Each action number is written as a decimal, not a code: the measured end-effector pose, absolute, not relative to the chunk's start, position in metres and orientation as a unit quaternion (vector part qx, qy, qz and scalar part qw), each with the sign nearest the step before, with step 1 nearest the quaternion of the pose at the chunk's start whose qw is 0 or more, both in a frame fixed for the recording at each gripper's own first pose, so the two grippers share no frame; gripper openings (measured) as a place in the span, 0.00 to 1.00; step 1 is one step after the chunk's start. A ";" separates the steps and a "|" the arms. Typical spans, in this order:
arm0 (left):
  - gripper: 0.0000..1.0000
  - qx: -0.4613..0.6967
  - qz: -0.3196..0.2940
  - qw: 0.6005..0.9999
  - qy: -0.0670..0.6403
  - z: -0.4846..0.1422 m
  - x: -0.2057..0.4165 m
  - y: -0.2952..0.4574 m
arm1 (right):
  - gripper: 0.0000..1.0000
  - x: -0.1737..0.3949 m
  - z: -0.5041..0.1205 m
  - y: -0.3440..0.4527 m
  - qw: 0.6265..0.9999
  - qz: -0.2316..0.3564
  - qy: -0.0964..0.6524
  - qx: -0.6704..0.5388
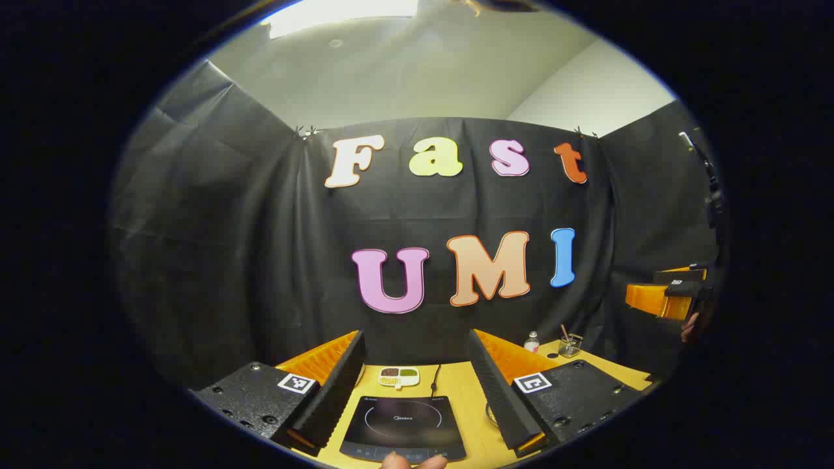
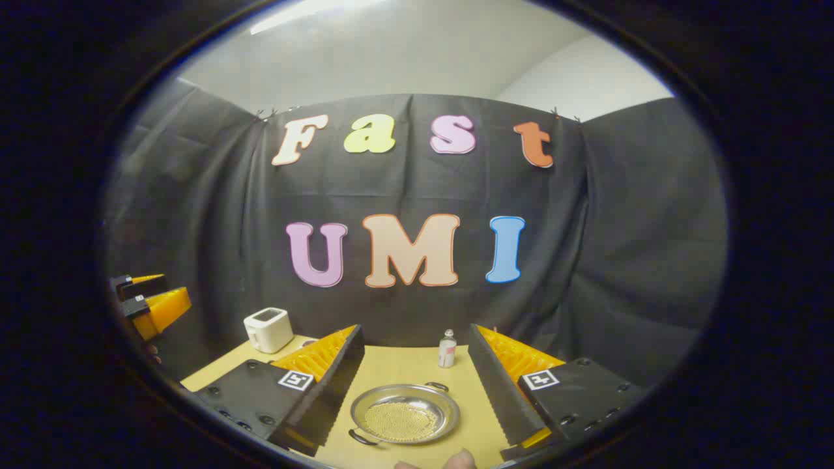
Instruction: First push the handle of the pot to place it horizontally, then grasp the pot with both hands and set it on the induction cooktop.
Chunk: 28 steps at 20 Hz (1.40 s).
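A shallow steel pot (image 2: 404,413) with two dark loop handles sits on the yellow table (image 2: 397,368), below and between my right gripper's fingers. One handle (image 2: 438,386) points far right, the other (image 2: 361,438) near left. My right gripper (image 2: 416,335) is open, held above the pot with nothing in it. The black induction cooktop (image 1: 402,426) lies flat under my left gripper (image 1: 417,337), which is open and empty too. Each gripper also appears off to the side in the other's view: the right gripper (image 1: 671,296), the left gripper (image 2: 146,303).
A white toaster (image 2: 268,329) stands at the table's back left. A small bottle (image 2: 447,348) stands behind the pot. A little dish of beans (image 1: 399,376) lies behind the cooktop, with a glass jar (image 1: 569,345) at the back right. Fingertips of a hand (image 1: 414,462) show low.
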State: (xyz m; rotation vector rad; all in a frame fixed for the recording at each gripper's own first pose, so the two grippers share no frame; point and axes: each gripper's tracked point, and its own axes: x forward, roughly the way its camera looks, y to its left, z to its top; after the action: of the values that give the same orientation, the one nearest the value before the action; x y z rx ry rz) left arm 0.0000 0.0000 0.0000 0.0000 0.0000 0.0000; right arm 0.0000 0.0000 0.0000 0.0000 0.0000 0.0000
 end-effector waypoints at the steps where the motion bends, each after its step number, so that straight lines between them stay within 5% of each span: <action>1: 0.95 0.002 -0.004 1.000 -0.008 0.004 0.000 -0.005 | 0.98 -0.001 0.002 -0.006 1.000 -0.002 -0.003 0.018; 28: 0.95 -0.026 0.000 0.999 0.044 -0.026 0.000 0.006 | 0.94 0.000 -0.009 -0.005 1.000 0.008 0.002 -0.027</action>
State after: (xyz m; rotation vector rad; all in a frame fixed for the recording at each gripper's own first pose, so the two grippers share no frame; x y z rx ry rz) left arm -0.0002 0.0065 -0.0256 -0.0525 0.0876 0.0008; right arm 0.0000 -0.0051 -0.0092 -0.0540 0.0031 0.0169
